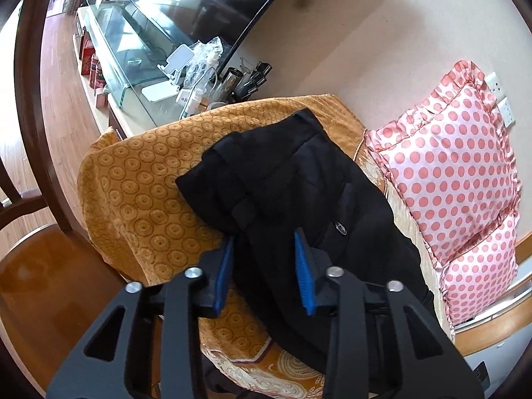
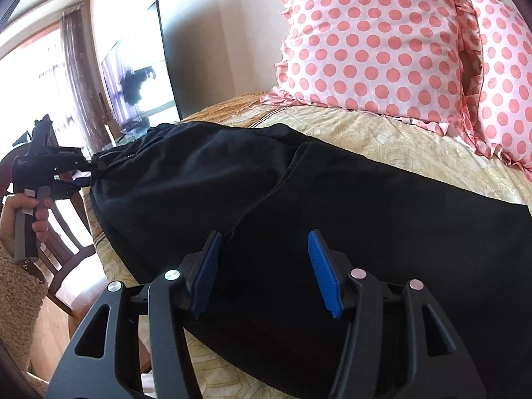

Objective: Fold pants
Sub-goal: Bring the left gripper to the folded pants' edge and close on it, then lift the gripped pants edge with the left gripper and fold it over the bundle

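Black pants [image 1: 292, 193] lie folded lengthwise on a gold patterned bedspread [image 1: 143, 179]. In the left wrist view my left gripper [image 1: 264, 239] is open, its blue pads either side of the waistband edge, with cloth between them. In the right wrist view the pants [image 2: 299, 199] stretch across the bed. My right gripper [image 2: 264, 236] is open just above the legs near the front edge. The left gripper [image 2: 83, 174] shows at the far left there, at the waist end, held by a hand.
Two pink polka-dot pillows [image 2: 372, 40] stand at the head of the bed. A glass-topped TV stand with clutter [image 1: 159, 66] and a dark TV [image 1: 212, 3] are beyond the bed. A wooden chair [image 2: 66, 232] stands beside the bed.
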The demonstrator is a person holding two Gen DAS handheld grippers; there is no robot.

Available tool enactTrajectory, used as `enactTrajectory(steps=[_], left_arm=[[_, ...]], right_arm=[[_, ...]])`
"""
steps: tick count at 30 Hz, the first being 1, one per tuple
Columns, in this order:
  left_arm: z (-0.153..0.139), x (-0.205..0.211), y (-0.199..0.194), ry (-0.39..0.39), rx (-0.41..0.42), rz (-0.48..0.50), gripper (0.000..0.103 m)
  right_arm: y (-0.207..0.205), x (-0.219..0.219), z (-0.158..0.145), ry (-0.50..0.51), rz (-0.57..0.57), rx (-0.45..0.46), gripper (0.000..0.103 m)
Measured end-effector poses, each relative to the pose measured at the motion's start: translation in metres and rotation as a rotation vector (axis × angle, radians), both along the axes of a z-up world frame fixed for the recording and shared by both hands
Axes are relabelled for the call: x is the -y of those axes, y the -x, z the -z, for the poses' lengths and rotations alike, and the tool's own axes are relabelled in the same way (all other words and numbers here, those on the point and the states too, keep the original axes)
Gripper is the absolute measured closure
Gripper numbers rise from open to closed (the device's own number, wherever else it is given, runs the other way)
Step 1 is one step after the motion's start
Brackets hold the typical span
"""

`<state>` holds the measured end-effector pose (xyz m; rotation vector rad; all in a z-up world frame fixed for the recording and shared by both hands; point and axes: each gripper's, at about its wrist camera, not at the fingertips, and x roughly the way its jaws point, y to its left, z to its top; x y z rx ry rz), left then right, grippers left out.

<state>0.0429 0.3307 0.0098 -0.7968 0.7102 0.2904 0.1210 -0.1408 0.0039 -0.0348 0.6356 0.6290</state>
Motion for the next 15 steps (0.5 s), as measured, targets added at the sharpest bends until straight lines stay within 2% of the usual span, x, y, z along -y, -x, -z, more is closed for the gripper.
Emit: enactTrajectory(steps=[2,5,10,15], left_arm=[[-0.002,0.0,0.001,-0.007,0.01,0.003,0.086],[-0.012,0.005,0.001,-0.042,0.028,0.014,0.091],[-0.043,0.028,-0.003,-0.164,0.064,0.057,0.095],[-0.082,0.066,-0.015,-0.266,0.119,0.144,0.096]], right_arm=[[0.001,0.005,-0.001,-0.018,0.003,-0.004,0.047],[0.0,0.015,-0.004,-0.046,0.014,-0.008,0.047],[-0.001,0.044,-0.007,-0.101,0.058,-0.009,0.047],[-0.006,0.083,-0.007,-0.156,0.129,-0.027,0.047]])
